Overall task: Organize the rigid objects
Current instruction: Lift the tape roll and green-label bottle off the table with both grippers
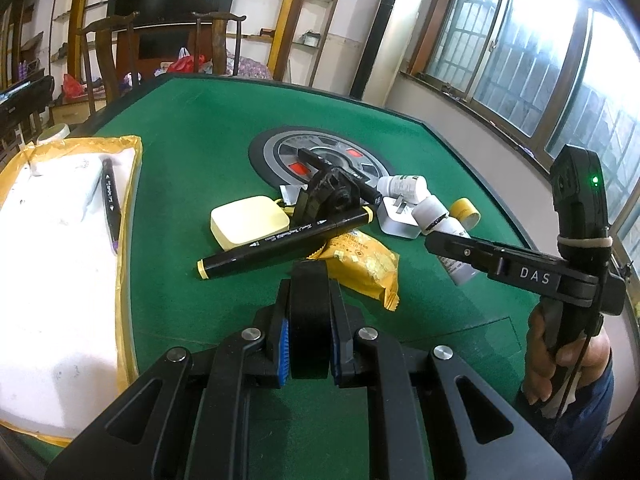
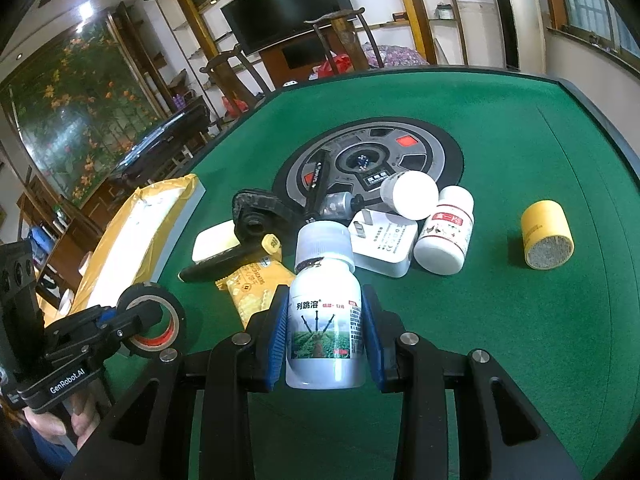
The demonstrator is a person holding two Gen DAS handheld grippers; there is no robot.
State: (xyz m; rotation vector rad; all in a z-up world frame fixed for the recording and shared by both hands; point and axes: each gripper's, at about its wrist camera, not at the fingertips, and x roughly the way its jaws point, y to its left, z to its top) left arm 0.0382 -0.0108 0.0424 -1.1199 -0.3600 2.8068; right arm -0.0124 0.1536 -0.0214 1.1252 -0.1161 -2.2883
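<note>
— What carries it all?
— A green felt table [image 2: 520, 128]; a round dial panel [image 2: 372, 160] sits mid-cloth.
— And near that dial?
— A white plug adapter [image 2: 384, 246], a yellow snack packet [image 1: 360, 264], a black marker [image 1: 280, 240]; a yellow tube [image 2: 547, 234] lies well apart.

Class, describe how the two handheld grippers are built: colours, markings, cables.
Both are black with blue ribbed pads and silver pivot bolts. The right gripper reads "DAS", shows a green light, and has a cord wrapped around its handle. The left gripper reads "GenRobot.AI".
</note>
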